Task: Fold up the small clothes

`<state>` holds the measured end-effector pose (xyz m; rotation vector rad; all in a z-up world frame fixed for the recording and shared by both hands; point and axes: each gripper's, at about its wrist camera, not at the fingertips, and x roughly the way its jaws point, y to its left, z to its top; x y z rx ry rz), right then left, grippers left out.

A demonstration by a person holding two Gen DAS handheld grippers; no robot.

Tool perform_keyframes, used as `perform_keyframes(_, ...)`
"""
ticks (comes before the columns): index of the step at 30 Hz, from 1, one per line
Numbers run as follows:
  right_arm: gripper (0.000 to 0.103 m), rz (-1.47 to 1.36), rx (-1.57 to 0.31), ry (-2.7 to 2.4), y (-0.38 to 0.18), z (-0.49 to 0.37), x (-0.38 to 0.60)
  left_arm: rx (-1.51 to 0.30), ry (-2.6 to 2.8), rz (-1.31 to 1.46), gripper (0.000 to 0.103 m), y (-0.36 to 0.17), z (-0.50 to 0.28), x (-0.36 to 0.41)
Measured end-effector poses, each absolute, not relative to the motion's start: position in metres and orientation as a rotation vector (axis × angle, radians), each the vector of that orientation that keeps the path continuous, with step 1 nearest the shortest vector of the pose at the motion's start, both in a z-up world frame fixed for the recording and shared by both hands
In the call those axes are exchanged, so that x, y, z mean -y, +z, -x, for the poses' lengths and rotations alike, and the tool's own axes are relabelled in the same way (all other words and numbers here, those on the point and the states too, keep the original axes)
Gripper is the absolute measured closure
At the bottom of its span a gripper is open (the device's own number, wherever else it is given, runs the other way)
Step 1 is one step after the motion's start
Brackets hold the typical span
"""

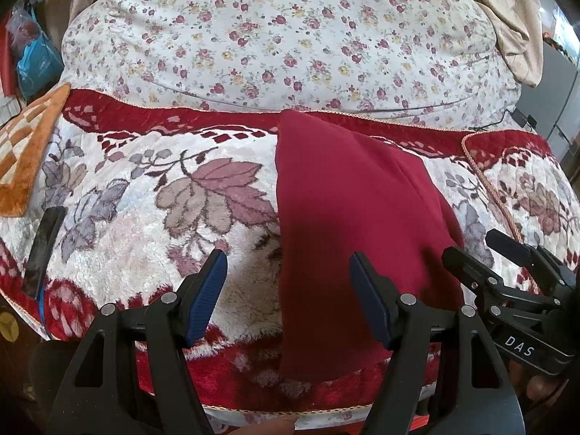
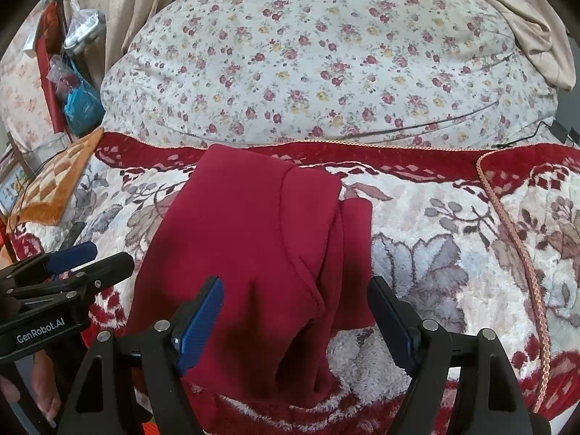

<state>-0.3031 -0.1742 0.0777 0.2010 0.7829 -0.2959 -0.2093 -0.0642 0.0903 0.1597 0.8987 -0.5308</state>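
A dark red garment point(image 1: 348, 224) lies folded lengthwise on a plush red and white floral blanket point(image 1: 152, 195). It also shows in the right wrist view point(image 2: 250, 246), with a sleeve tucked along its right side. My left gripper point(image 1: 288, 270) is open and empty, hovering over the garment's left edge near its front end. My right gripper point(image 2: 293, 297) is open and empty above the garment's front right part. The right gripper shows at the right of the left wrist view point(image 1: 482, 250), and the left gripper at the left of the right wrist view point(image 2: 105, 253).
A white flowered quilt point(image 1: 275, 36) lies piled behind the blanket. An orange checked mat point(image 1: 25, 152) sits at the left. A dark phone-like object point(image 1: 41, 253) lies at the blanket's left edge. Bags point(image 2: 78, 98) hang at the far left. A black cable point(image 1: 507, 116) runs at the right.
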Motion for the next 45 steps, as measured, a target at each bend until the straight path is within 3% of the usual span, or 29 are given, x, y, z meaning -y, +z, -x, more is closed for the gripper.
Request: perform_keyframes(45,0.024,-0.195,-0.817,-0.283,0.067,0.294,0.169,-0.906,-0.528,-0.175,0.033,0.086,0.206,0.066)
